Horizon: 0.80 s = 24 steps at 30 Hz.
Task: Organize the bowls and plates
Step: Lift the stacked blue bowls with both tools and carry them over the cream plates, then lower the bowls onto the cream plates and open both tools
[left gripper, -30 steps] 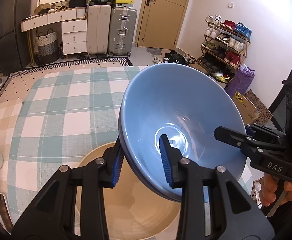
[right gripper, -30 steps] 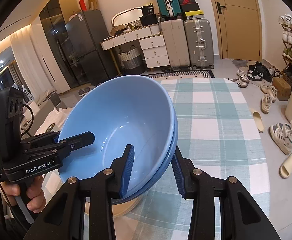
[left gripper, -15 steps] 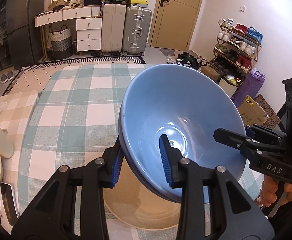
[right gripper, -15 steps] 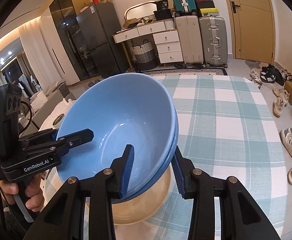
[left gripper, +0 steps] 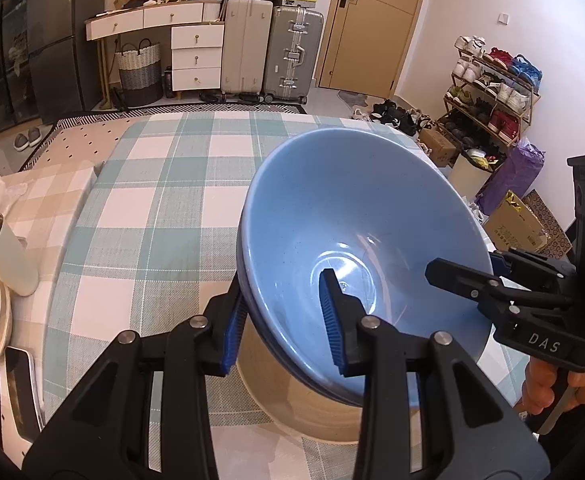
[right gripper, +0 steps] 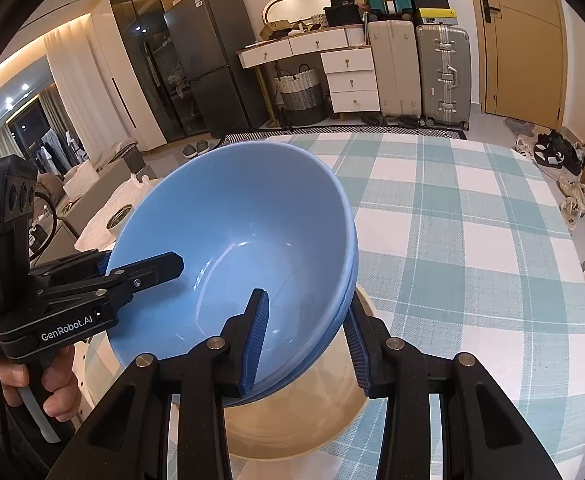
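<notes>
Above the checked surface (left gripper: 164,208), a pair of nested blue bowls (left gripper: 356,240) hangs tilted, carried from both sides. The left gripper (left gripper: 282,320) is clamped on the near rim, one blue pad inside the upper bowl and the other against the outer wall. The right gripper (right gripper: 304,340) pinches the opposite rim the same way (its inner pad lies down the bowl's inside wall). Each gripper also shows in the other's camera, with a hand wrapped round its handle. Directly beneath the blue bowls sits a beige bowl (right gripper: 292,420) on the cloth; whether the blue stack touches it cannot be told. At the left edge of the surface stands a white cylindrical container (left gripper: 6,256) with a dark lid, well apart from the bowls.
</notes>
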Each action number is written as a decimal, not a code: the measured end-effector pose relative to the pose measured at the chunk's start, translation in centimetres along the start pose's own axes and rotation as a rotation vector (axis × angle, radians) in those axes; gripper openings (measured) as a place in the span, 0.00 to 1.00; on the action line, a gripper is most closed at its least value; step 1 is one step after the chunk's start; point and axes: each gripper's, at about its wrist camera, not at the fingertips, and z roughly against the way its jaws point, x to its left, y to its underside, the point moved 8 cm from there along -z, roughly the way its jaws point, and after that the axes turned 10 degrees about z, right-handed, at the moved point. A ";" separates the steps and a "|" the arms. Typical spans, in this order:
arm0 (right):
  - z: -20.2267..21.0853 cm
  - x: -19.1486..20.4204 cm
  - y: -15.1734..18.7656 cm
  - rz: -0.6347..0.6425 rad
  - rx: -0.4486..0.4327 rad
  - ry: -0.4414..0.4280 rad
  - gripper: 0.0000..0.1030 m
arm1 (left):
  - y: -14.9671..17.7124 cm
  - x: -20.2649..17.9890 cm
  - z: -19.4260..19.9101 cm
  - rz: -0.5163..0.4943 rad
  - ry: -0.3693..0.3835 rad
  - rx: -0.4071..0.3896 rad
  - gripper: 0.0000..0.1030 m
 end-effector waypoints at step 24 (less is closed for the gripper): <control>-3.0 -0.7 0.2 -0.026 0.059 0.005 0.37 | 0.7 2.1 -4.7 0.039 0.000 0.075 0.30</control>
